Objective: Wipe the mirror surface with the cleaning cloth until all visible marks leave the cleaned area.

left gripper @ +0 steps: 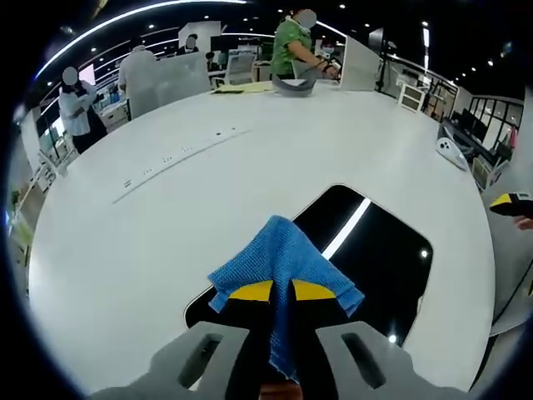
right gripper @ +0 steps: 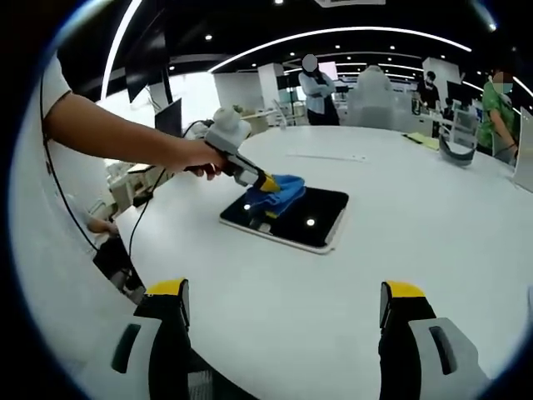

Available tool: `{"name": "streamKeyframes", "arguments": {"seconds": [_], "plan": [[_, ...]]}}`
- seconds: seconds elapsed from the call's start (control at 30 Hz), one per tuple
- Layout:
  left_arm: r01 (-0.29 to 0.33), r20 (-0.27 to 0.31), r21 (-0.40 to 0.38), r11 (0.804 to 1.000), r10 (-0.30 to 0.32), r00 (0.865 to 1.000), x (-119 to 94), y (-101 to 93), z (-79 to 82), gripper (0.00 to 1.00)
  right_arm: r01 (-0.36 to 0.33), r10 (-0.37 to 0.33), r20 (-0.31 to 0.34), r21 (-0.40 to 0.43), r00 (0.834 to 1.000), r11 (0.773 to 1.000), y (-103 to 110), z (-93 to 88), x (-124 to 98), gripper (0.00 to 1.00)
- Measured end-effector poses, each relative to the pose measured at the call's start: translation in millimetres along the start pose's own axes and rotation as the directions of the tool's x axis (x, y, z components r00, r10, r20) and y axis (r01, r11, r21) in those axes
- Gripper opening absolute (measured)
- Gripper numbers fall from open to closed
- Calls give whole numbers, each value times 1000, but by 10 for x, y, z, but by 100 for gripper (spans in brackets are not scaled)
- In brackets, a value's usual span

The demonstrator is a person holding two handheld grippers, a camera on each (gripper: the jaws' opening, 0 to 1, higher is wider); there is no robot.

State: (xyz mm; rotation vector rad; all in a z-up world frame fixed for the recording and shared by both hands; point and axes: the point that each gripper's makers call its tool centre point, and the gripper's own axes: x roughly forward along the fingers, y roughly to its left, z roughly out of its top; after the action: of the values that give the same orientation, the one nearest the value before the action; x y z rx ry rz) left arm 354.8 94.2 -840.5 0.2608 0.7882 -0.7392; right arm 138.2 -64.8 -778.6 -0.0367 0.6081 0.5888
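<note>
— Step in hand? Wiping, by the look of it. Left gripper (right gripper: 268, 183) clamped on the blue cleaning cloth (left gripper: 283, 271), jaws closed with the cloth pinched between the yellow tips, folds spilling out over the near end of the mirror (left gripper: 391, 258).

— Where on the table?

— Flat on the white round table (left gripper: 250, 167), roughly mid-table, dark glass reflecting ceiling lights. Cloth resting on or just over the glass at one end; hard to say from the left gripper view whether pressed down or merely touching. No marks readable on the glass at this size.

— Pose of the hand?

— Seen from the right gripper view: forearm reaching in from the left, hand (right gripper: 196, 154) wrapped around the handle, gripper angled downward to the mirror's far-left corner.

— And the other side?

— Right gripper (right gripper: 285, 302) low over the table, well apart from the mirror, fingers spread wide with nothing between them.

— Next move?

— Probably strokes across the remaining glass, cloth kept flat and in contact, light pressure so the mirror stays put. Possibly steadying the mirror's edge with the idle gripper.
</note>
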Motion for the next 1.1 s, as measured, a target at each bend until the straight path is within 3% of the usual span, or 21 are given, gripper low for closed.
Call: {"name": "streamKeyframes", "arguments": {"seconds": [0.5, 1.1], "plan": [[11, -22, 50, 999, -10, 1000, -13, 47, 45, 5, 30, -30, 16, 9, 999, 1000, -14, 65, -17, 95], [-1, -16, 29, 1000, 2, 1000, -30, 158, 36, 5, 36, -36, 13, 14, 999, 999, -60, 70, 4, 95]]}}
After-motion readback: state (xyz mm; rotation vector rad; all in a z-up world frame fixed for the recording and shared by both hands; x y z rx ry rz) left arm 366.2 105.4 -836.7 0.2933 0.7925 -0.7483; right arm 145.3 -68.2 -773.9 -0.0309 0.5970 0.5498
